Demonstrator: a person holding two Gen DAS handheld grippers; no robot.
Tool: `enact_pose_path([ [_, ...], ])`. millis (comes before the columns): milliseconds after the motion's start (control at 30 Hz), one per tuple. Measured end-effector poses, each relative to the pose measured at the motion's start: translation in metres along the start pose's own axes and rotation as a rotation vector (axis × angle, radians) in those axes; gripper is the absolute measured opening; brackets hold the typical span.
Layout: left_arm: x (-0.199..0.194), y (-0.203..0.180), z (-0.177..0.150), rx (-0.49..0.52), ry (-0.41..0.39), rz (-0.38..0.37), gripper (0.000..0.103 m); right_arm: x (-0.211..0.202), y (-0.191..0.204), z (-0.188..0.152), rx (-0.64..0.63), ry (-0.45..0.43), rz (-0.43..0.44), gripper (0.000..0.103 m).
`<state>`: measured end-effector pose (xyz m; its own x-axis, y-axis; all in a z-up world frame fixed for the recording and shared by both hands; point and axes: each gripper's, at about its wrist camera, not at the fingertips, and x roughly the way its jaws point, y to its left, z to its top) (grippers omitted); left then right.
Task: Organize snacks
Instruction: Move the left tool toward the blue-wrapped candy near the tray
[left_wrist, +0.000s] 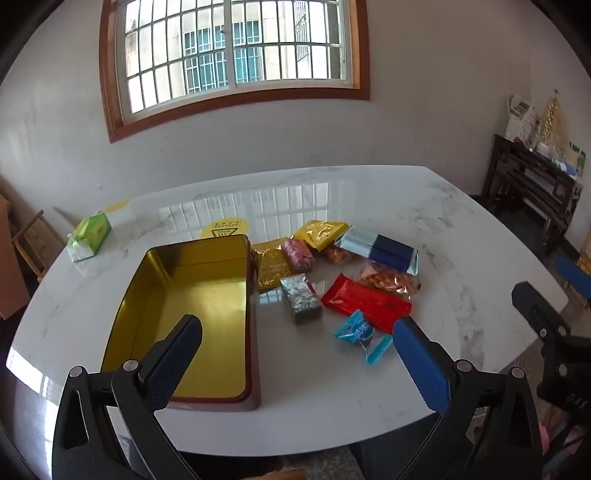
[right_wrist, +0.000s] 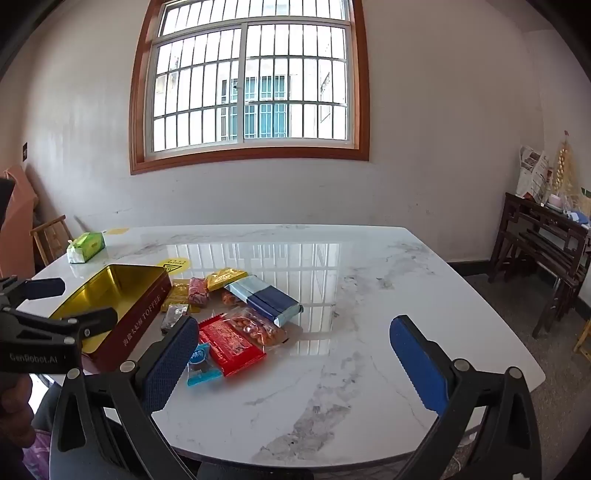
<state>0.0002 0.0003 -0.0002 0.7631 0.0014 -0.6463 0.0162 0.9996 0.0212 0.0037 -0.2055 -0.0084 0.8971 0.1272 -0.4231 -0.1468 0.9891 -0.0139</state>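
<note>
An empty gold-lined toffee tin (left_wrist: 192, 314) (right_wrist: 122, 291) with dark red walls sits on the white marble table (left_wrist: 424, 206). To its right lie several snacks: a red packet (left_wrist: 365, 301) (right_wrist: 231, 343), a small blue candy (left_wrist: 356, 332) (right_wrist: 201, 363), a silver block (left_wrist: 300, 299), a pink wrapped sweet (left_wrist: 298, 254), gold packets (left_wrist: 320, 232), a blue-and-silver bag (left_wrist: 384, 249) (right_wrist: 267, 299) and a clear bag of orange snacks (left_wrist: 389, 278) (right_wrist: 255, 328). My left gripper (left_wrist: 297, 363) hovers open over the tin's near end. My right gripper (right_wrist: 295, 362) hangs open above the near table, right of the snacks.
A green tissue pack (left_wrist: 88, 236) (right_wrist: 85, 246) lies at the table's far left. A yellow round sticker (left_wrist: 223, 228) marks the tabletop behind the tin. A dark wooden side table (right_wrist: 546, 243) with clutter stands at the right wall. Wooden chairs (right_wrist: 51, 238) stand at the left.
</note>
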Motion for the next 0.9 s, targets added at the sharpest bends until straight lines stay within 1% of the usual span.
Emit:
enact_pose_path([
  [100,0.006,0.005,0.001,-0.019,0.014,-0.021,0.103,-0.001,0.001,0.001,0.007,0.001,-0.002,0.103],
  [133,-0.002,0.007,-0.004,-0.012,-0.016,-0.033,0.102,-0.002,0.002,0.001,0.009,0.000,0.001,0.103],
  [167,-0.006,0.004,-0.009,-0.004,-0.034,-0.024,0.102,0.000,0.000,0.000,0.028,-0.005,0.007,0.103],
  [233,-0.009,-0.001,-0.016,0.017,-0.031,-0.012,0.102,-0.004,-0.007,-0.001,0.058,-0.004,0.022,0.103],
  [300,-0.004,-0.005,-0.016,0.022,0.005,-0.012,0.102,-0.004,-0.008,-0.001,0.053,0.001,0.020,0.103],
  [333,-0.002,-0.009,-0.017,0.028,0.013,-0.006,0.102,-0.009,-0.012,-0.003,0.052,0.000,0.018,0.103],
  [433,0.000,-0.011,-0.018,0.034,0.038,-0.006,0.102,-0.004,-0.016,-0.004,0.045,0.017,0.020,0.103],
  [500,0.003,-0.012,-0.019,0.031,0.049,-0.010,0.102,-0.007,-0.006,-0.004,0.031,0.018,0.008,0.103],
  [633,0.008,-0.012,-0.020,0.033,0.069,-0.010,0.102,-0.007,-0.005,-0.004,0.023,0.022,0.008,0.103],
  [833,0.020,-0.007,-0.022,0.012,0.125,-0.028,0.102,-0.002,-0.006,-0.010,0.029,0.045,0.009,0.103],
  [900,0.024,-0.007,-0.022,0.008,0.140,-0.053,0.102,0.000,-0.009,-0.012,0.034,0.056,0.013,0.103],
])
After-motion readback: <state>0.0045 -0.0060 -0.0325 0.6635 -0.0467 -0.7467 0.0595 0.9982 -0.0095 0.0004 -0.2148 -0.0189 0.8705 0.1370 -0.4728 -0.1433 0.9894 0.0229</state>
